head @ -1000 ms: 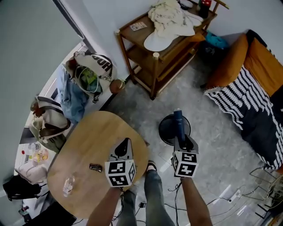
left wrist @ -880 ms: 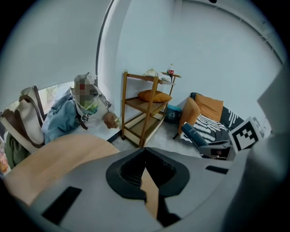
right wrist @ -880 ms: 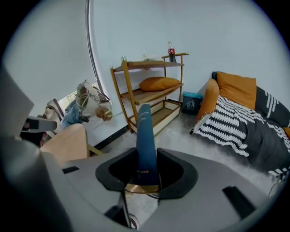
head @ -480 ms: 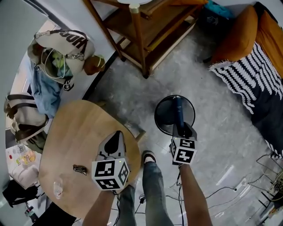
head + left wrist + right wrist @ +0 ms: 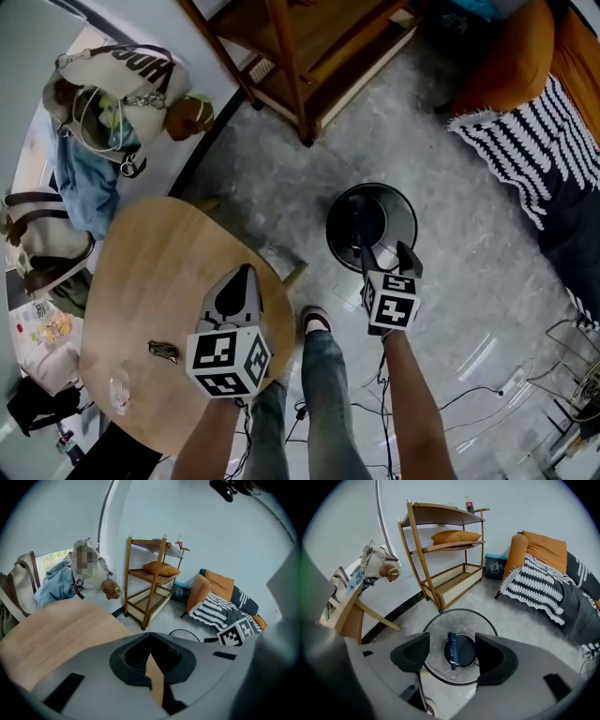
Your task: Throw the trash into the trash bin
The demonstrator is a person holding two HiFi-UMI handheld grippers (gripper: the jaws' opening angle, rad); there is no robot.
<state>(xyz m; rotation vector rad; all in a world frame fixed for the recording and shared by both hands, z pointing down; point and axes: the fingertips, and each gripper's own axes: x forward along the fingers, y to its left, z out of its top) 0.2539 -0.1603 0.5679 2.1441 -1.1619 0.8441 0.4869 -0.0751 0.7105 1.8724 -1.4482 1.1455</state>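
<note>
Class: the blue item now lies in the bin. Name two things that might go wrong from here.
The right claw, whose jaws have just been opening with nothing between them, hangs close over the mesh bin; a knock might tip it and spill the blue item. Cables lie on the floor by the person's feet, so stepping toward the table could snag one.

Mesh trash bin [image 5: 400, 216] on grey floor [image 5: 281, 164]

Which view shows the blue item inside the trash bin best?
The right gripper view: it looks straight down into the mesh trash bin, where the blue item lies in plain sight. The head view shows the bin, but the item only dimly. The left gripper view catches just the bin's rim.
</note>
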